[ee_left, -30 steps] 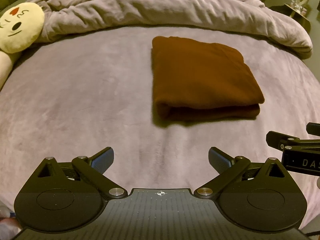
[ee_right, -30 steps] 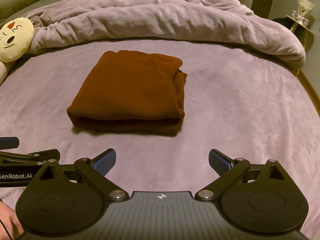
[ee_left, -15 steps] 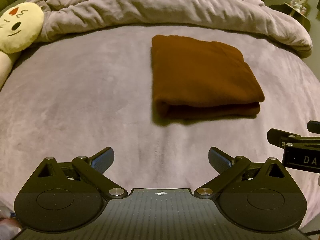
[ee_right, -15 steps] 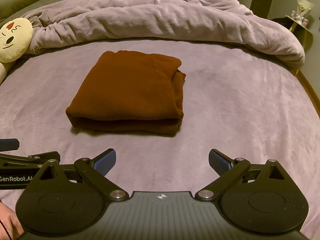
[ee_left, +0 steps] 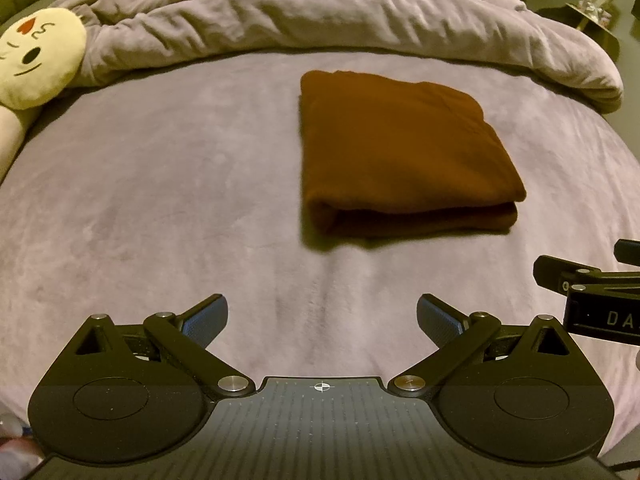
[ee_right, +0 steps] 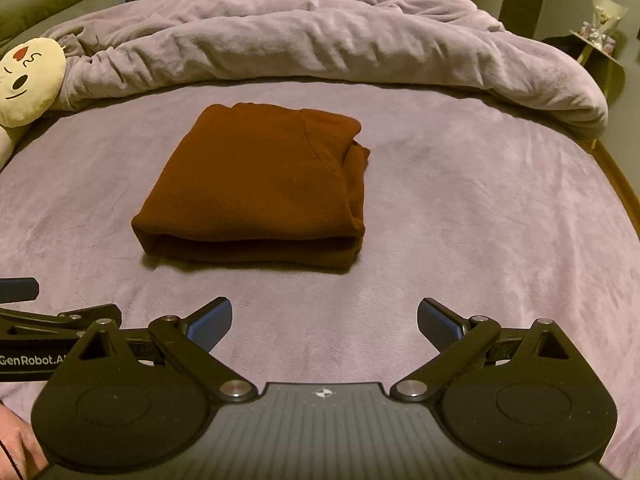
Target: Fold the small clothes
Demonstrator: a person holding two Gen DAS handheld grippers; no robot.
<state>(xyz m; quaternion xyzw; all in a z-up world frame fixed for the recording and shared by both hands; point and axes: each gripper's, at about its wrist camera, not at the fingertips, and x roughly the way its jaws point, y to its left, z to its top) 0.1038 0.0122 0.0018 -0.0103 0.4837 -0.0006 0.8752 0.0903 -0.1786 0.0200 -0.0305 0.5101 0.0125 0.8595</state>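
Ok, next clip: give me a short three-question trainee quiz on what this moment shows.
1. True or false: the left gripper is shut on the brown garment.
2. What state is the brown garment in: A spread flat, B folded into a stack, C hanging?
3. Fill in: the plush toy lies at the bed's ____ side in both views.

Key: 1 false, both it and the right gripper are open and empty. 2 B, lying on the purple bedcover. 3 left.

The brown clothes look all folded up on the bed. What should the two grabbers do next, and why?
Probably just draw both back. The brown garment already lies in a neat folded bundle on the bed, and the left gripper and right gripper are open, empty and short of it.
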